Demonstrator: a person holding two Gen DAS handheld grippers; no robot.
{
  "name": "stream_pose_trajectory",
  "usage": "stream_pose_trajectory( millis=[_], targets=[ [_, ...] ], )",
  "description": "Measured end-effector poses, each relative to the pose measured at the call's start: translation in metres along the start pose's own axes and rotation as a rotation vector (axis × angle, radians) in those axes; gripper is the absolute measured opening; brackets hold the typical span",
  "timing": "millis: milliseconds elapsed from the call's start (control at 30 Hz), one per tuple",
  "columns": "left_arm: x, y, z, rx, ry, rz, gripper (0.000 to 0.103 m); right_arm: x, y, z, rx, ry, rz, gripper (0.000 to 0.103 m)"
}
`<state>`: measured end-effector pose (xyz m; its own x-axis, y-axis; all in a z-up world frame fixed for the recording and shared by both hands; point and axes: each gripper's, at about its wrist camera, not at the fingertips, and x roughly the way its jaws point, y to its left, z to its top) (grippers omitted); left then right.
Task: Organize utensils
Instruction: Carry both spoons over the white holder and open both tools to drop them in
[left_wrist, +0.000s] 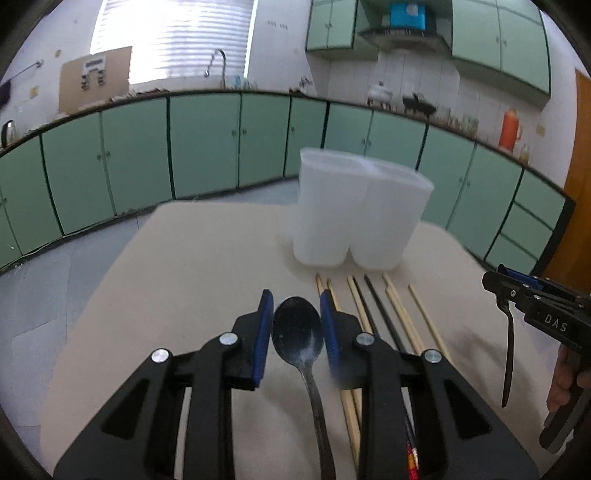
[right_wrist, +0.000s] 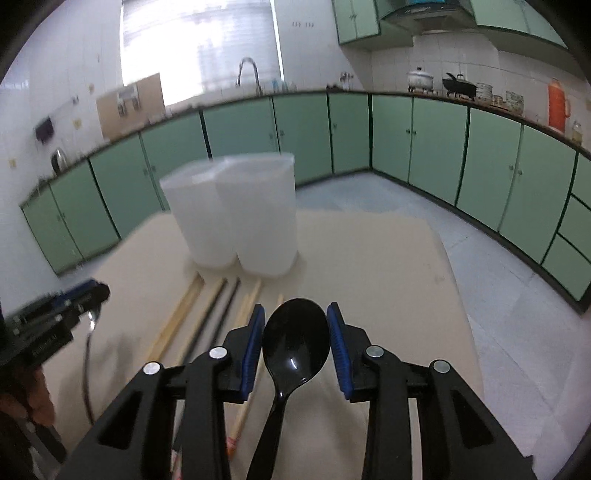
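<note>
Your left gripper pinches a dull dark spoon by the bowl; your right gripper pinches a glossy black spoon. Both sit clear of the table, chopsticks lying before the white holder.

Your dark metal spoon has its handle end cut off at the bottom edge. The black plastic spoon is too. Your left gripper looks blurry in the right view. The chopsticks run under your gripper, so their ends are hidden.
</note>
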<state>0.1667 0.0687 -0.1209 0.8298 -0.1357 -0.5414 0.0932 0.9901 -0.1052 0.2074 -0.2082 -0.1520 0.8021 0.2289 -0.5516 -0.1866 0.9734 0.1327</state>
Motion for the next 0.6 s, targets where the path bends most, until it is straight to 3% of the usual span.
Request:
stream_pose_trajectory(
  millis=[400,600],
  targets=[
    [-0.042,-0.007,0.063,-0.017,-0.239,-0.044,0.025,-0.018,-0.004,0.068,0.006,-0.233,0.092,0.034],
    [-0.052,-0.019,0.120,-0.015,-0.364,-0.089,0.024,-0.009,-0.004,0.122,0.007,-0.366,0.119,0.034]
  ],
)
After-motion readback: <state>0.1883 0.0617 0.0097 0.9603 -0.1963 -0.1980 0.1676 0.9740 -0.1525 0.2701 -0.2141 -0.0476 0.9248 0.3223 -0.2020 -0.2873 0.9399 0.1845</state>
